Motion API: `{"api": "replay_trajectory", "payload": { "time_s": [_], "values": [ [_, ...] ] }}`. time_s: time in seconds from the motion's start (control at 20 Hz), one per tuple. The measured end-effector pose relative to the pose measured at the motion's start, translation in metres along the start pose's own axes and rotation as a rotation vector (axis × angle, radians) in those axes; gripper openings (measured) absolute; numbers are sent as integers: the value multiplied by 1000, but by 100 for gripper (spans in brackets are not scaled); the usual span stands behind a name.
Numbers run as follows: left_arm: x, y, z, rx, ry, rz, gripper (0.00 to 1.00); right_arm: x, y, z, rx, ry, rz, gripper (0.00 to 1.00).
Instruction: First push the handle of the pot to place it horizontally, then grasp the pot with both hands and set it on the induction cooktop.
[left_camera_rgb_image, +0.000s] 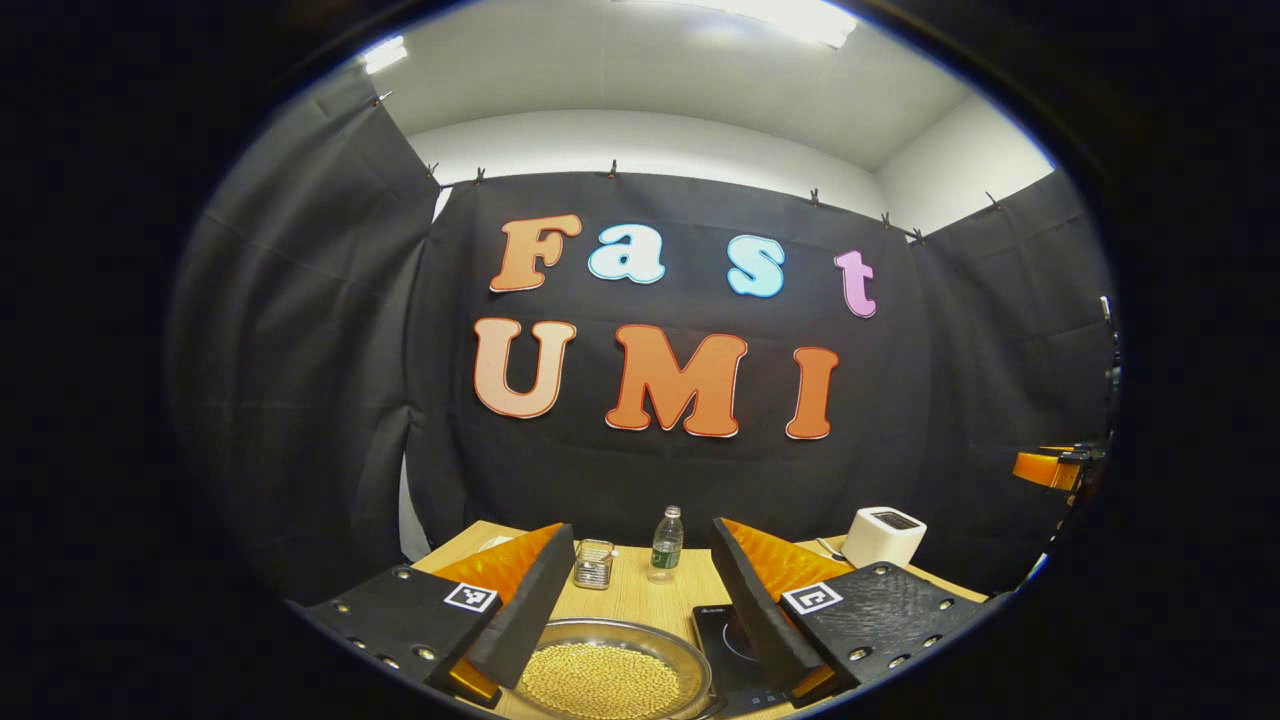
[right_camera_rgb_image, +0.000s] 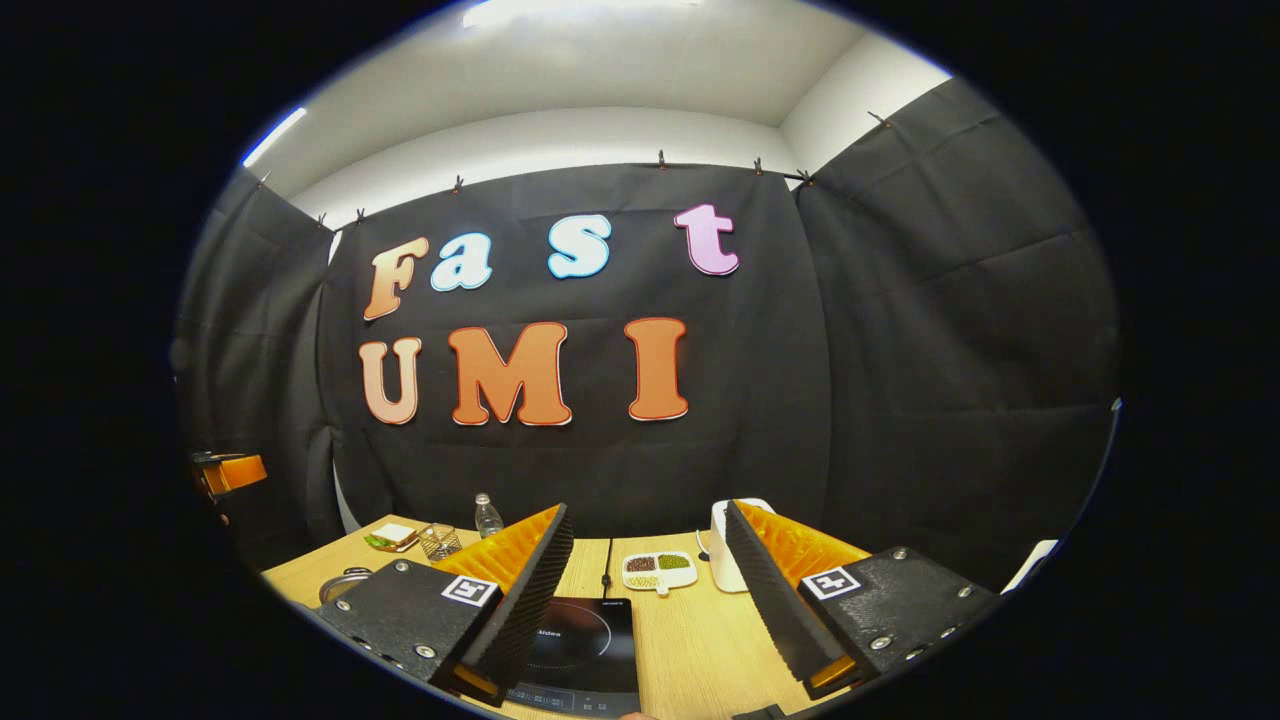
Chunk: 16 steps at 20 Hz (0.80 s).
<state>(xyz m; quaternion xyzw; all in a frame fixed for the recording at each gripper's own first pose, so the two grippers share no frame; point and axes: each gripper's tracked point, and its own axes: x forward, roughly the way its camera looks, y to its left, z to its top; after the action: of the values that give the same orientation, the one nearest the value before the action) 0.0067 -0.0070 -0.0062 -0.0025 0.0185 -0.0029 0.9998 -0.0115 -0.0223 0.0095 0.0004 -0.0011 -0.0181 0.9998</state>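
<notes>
Left gripper view has my left gripper (left_camera_rgb_image: 635, 600) hanging above the worktop (left_camera_rgb_image: 630, 590) with its fingers spread wide and nothing between them, and right under that gap sits the pot (left_camera_rgb_image: 610, 675), a shallow metal one full of what looks like yellow beans. The induction cooktop (left_camera_rgb_image: 728, 650) is just beside it on the pot's right, touching or nearly so, I can't tell which. Right gripper view shows my right gripper (right_camera_rgb_image: 650, 590) also wide open and empty, pointing over the induction cooktop (right_camera_rgb_image: 585, 645), with a bit of curved metal (right_camera_rgb_image: 345, 582) poking out behind my left finger, probably the pot's rim or handle, too hidden to say. So the first step, pushing the handle round, hasn't started as far as I can judge. Honestly the handle itself isn't clear in either view, so I can't say which way it points or how the pot's long axis lies right now. My plan would be to drop lower, find the handle first, then nudge it with the side of one finger, slow, so the beans don't slosh and the pot turns instead of sliding into the cooktop. Bottle (left_camera_rgb_image: 667, 543), little glass (left_camera_rgb_image: 593, 563) and white toaster-looking box (left_camera_rgb_image: 884, 535) sit well back, out of the way.
</notes>
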Motion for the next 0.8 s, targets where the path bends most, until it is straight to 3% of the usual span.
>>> {"api": "replay_trajectory", "payload": {
  "time_s": [0.8],
  "values": [
    [0, 2, 3, 18, -4, 18, 88, 0, -5, 0, -1, 4, -3, 95]
  ]
}}
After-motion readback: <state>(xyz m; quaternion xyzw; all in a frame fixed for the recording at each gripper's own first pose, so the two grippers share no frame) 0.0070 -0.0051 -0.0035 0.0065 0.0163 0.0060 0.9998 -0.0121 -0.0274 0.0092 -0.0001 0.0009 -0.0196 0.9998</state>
